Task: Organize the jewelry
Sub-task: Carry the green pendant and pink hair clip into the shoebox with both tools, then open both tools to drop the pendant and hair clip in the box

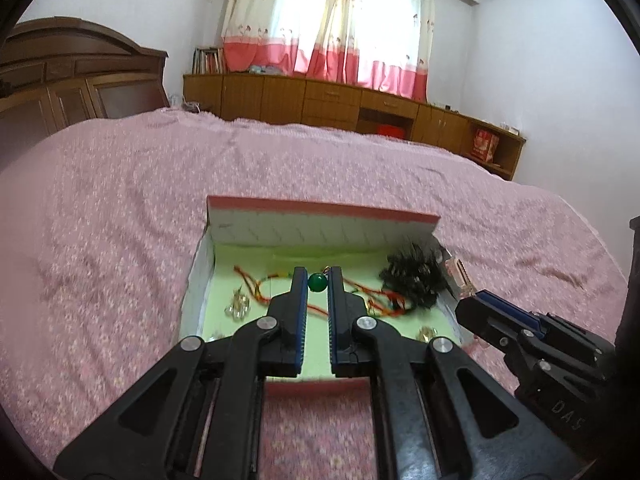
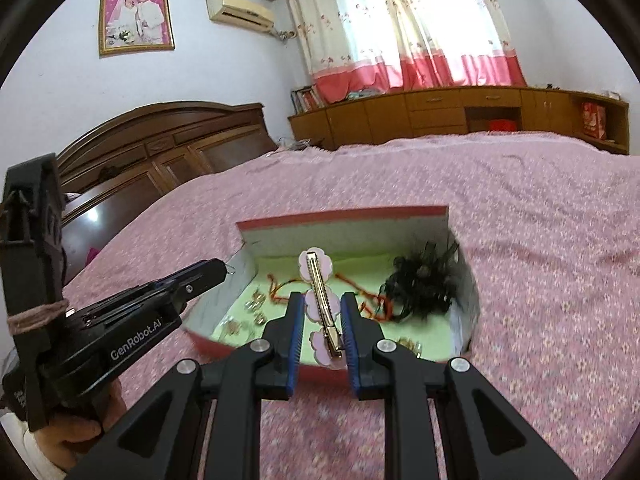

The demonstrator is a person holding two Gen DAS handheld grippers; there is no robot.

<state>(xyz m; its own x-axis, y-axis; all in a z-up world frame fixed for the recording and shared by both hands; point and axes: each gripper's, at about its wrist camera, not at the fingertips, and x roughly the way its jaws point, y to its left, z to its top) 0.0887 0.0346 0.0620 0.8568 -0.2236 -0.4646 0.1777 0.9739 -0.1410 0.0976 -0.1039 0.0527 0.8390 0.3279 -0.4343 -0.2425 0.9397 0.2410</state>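
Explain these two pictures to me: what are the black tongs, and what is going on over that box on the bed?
No robot here: a person holds a two-finger tool in each hand, each with its own camera looking along the fingers. One picture comes from the left gripper, the other from the right gripper. Both hover over an open box with a green lining, lying on a pink bedspread. Inside lie red cords, a black hair ornament and small gold pieces. The right gripper holds a pink flower hair clip. A green bead sits between the left fingers; whether it is gripped is unclear.
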